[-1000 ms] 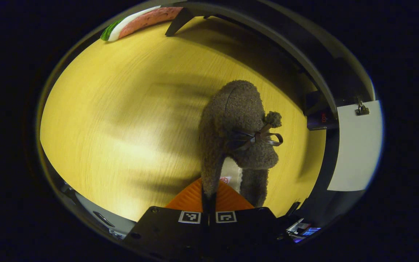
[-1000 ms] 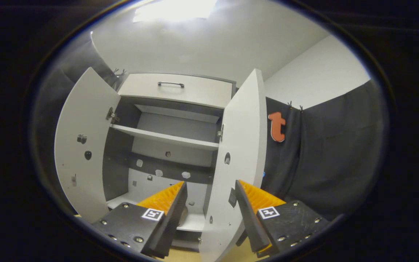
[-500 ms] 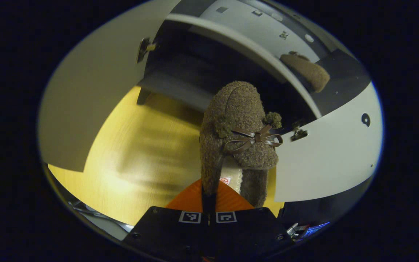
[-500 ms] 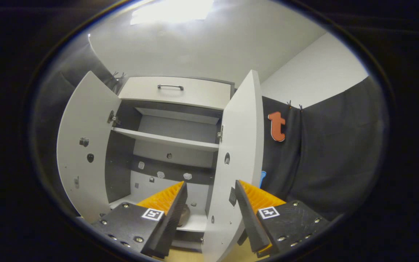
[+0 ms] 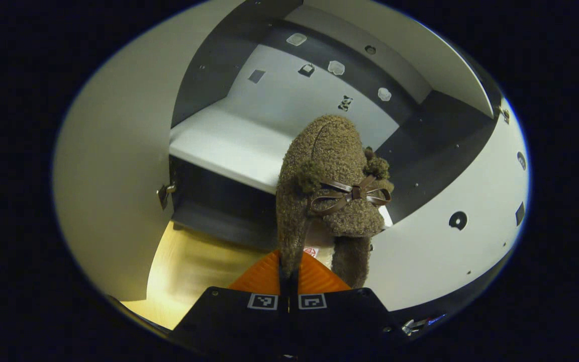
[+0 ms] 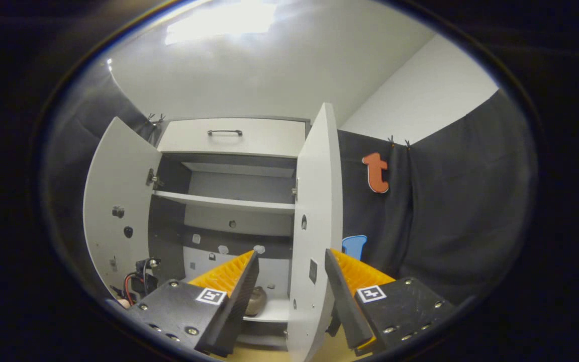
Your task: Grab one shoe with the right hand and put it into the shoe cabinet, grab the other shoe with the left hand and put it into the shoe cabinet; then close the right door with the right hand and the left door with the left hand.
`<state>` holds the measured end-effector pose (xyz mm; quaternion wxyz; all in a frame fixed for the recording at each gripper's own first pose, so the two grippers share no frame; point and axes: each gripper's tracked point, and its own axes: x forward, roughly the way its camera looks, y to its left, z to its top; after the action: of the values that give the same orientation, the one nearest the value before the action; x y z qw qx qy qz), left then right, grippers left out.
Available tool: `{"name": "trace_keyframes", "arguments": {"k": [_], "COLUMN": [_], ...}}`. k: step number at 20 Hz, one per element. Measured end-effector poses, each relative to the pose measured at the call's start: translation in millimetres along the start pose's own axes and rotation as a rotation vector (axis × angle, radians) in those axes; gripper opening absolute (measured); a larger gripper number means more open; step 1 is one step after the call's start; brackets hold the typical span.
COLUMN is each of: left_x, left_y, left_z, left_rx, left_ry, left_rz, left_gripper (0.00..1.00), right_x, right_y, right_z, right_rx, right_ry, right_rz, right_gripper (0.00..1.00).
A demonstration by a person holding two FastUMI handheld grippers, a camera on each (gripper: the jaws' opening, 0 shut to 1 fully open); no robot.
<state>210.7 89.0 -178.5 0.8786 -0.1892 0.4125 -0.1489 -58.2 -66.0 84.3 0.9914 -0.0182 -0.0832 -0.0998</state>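
The left claw (image 5: 287, 269), clamped on the fuzzy brown slipper (image 5: 330, 191), is holding it before the shoe cabinet's bottom shelf (image 5: 229, 146), needing forward reach, while the right claw (image 6: 289, 281) is gaping empty.

Shoe (image 6: 256, 300) apparently on bottom shelf (image 6: 274, 310).

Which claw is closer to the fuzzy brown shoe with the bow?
Left. The left claw is shut on the fuzzy brown shoe, holding it in front of the cabinet. The right claw is open, farther back by the right door.
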Motion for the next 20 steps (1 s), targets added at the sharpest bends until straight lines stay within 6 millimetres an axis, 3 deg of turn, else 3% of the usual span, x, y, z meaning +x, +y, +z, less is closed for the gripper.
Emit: {"name": "trace_keyframes", "arguments": {"k": [6, 9, 11, 14, 20], "left_x": [35.0, 52.7, 68.8, 93.3, 120.8], "left_y": [-9.9, -12.8, -10.8, -4.6, -0.1], "left_z": [76.7, 105.0, 115.6, 116.1, 133.8], "left_rx": [0.044, 0.072, 0.081, 0.086, 0.133], "left_ry": [-0.056, -0.073, -0.067, -0.011, 0.007], "left_rz": [0.013, 0.032, 0.050, 0.074, 0.115], "left_gripper": [0.01, 0.01, 0.01, 0.01, 0.01], "right_x": [-5.0, -4.4, -4.8, -5.3, -5.5], "right_y": [-8.3, -14.6, -19.4, -31.6, -50.1], "right_z": [3.2, 4.4, 6.0, 8.6, 8.6], "right_rx": [-0.015, -0.030, -0.034, -0.046, -0.056], "right_ry": [-0.015, -0.021, -0.025, -0.033, -0.036], "right_rz": [-0.024, -0.048, -0.065, -0.098, -0.156], "right_gripper": [0.79, 0.79, 0.79, 0.79, 0.79]}}
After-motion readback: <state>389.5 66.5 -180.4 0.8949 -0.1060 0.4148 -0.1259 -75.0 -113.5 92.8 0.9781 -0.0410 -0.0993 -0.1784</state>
